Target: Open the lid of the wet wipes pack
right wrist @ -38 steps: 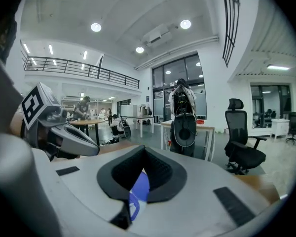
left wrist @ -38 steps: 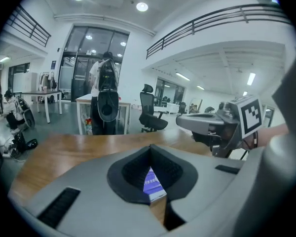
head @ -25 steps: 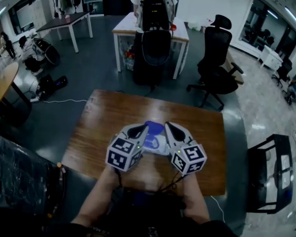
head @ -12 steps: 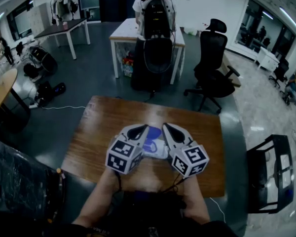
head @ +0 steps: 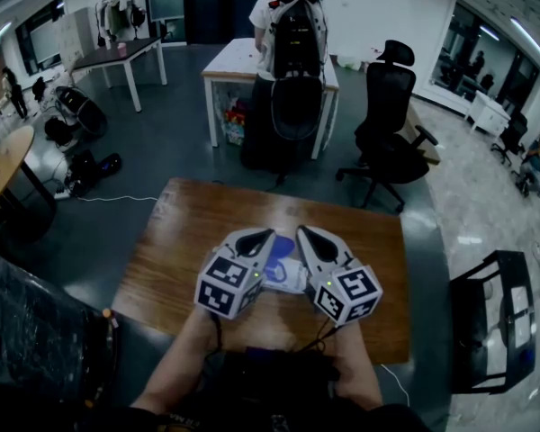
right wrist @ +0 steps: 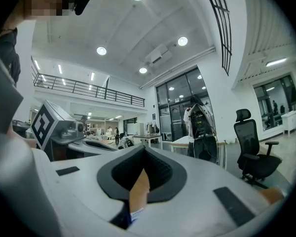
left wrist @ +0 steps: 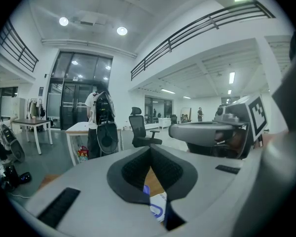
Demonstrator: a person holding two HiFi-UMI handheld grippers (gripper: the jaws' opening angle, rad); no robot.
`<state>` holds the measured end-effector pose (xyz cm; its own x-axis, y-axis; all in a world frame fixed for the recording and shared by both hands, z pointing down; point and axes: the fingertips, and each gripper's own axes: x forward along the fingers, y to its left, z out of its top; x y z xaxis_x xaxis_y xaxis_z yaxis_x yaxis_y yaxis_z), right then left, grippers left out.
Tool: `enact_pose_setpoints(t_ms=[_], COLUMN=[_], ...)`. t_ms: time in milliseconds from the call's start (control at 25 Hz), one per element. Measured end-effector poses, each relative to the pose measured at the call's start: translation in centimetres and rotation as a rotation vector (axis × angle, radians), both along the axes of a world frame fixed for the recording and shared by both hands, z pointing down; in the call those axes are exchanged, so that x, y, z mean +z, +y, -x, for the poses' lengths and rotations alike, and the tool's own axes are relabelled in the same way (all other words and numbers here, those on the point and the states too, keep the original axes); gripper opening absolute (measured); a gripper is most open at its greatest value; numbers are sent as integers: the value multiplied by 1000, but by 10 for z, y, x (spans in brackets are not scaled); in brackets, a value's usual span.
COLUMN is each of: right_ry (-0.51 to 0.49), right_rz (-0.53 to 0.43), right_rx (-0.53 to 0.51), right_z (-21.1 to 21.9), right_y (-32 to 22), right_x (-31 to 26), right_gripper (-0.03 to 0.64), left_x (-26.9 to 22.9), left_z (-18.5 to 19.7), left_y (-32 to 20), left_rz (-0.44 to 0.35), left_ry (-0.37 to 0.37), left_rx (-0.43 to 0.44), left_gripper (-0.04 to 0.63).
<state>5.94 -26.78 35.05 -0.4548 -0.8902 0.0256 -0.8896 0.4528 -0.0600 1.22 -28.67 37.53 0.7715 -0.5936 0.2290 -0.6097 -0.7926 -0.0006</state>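
Fingers (left wrist: 133, 172) of your left gripper (head: 265, 236) are pressed together and those of your right gripper (head: 303, 233) are closed tight too, with the wet wipes pack (head: 291, 275) tucked just between the two grippers over the worktop (head: 184, 232), its blue lid (head: 283, 244) showing at the far side

Beyond the wooden table (head: 180, 232) we see a white desk (head: 229, 59), a standing person (head: 295, 25) and, further right, a black office chair (head: 391, 106).
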Motion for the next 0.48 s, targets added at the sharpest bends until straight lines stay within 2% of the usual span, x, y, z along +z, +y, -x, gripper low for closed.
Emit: enact_pose_setpoints(t_ms=[480], right_ry=[11], right_rz=[-6], right_rx=[-3], right_z=[3], right_y=[3], right_x=[1], right_gripper=[11], left_x=[-2], left_z=[-1], left_y=[3], left_rz=[-9], left_ry=[6], left_rx=[4], left_gripper=[5])
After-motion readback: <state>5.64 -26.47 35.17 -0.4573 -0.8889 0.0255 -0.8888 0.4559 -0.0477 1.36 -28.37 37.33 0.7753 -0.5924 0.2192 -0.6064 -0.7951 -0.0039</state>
